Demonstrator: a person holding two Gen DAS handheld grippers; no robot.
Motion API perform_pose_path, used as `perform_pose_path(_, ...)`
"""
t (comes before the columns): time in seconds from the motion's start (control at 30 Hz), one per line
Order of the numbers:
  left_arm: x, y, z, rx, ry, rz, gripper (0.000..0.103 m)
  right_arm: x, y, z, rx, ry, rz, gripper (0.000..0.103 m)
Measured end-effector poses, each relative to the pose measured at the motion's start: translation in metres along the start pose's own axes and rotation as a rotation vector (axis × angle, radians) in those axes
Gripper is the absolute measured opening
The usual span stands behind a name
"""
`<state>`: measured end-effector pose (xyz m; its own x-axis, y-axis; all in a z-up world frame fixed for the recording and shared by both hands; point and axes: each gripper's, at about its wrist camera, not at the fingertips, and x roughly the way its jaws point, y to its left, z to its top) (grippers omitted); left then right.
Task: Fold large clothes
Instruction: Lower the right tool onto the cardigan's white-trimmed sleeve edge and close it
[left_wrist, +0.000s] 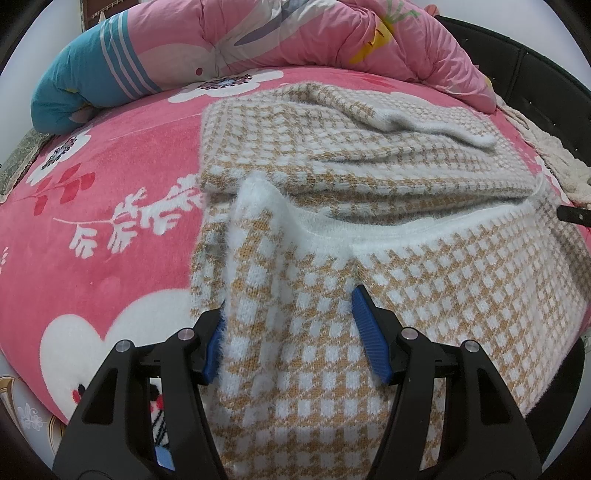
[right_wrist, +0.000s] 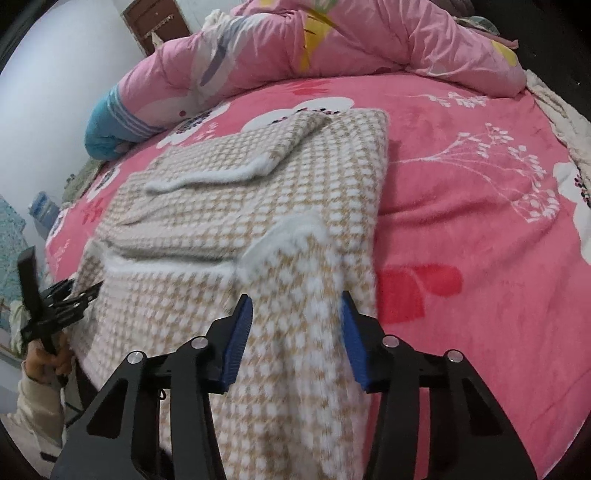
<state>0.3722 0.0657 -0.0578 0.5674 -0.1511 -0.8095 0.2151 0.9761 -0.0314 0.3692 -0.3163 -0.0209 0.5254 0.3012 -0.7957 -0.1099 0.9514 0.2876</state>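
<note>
A fuzzy tan-and-white checked sweater (left_wrist: 369, 177) lies partly folded on the pink bed, with a sleeve laid across its far part. In the left wrist view my left gripper (left_wrist: 290, 306) has its blue pads against a bunched near-left fold of the sweater, with white trim rising ahead of them. In the right wrist view my right gripper (right_wrist: 295, 299) clasps the sweater's (right_wrist: 258, 192) near-right fold, a white-edged corner lifted just beyond its fingertips. The left gripper (right_wrist: 55, 302) shows at the left edge there, held by a hand (right_wrist: 48, 358).
The pink flowered blanket (right_wrist: 461, 184) covers the bed. A rolled pink and teal quilt (left_wrist: 229, 40) lies along the far side. A cream cloth (left_wrist: 554, 162) sits at the right edge by the dark bed frame (left_wrist: 532, 74).
</note>
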Motion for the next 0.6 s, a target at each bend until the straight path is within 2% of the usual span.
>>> perform_pose_path(0.1, 0.0, 0.0, 0.0, 0.0, 0.0, -0.001, 0.059, -0.007, -0.003, -0.003, 0.011, -0.008, 0.054, 0.046)
perform_pose_path(0.27, 0.0, 0.001, 0.001, -0.002, 0.001, -0.003, 0.059, 0.004, -0.013, 0.006, 0.034, 0.007, 0.082, 0.046)
perform_pose_path(0.43, 0.001, 0.0, 0.0, -0.003, 0.001, -0.001, 0.059, 0.02, -0.019, 0.012, 0.043, 0.042, 0.101, 0.046)
perform_pose_path(0.6, 0.001, 0.0, 0.001, -0.003, 0.001, 0.0, 0.059, 0.016, -0.015, 0.001, 0.012, 0.074, 0.091, 0.046)
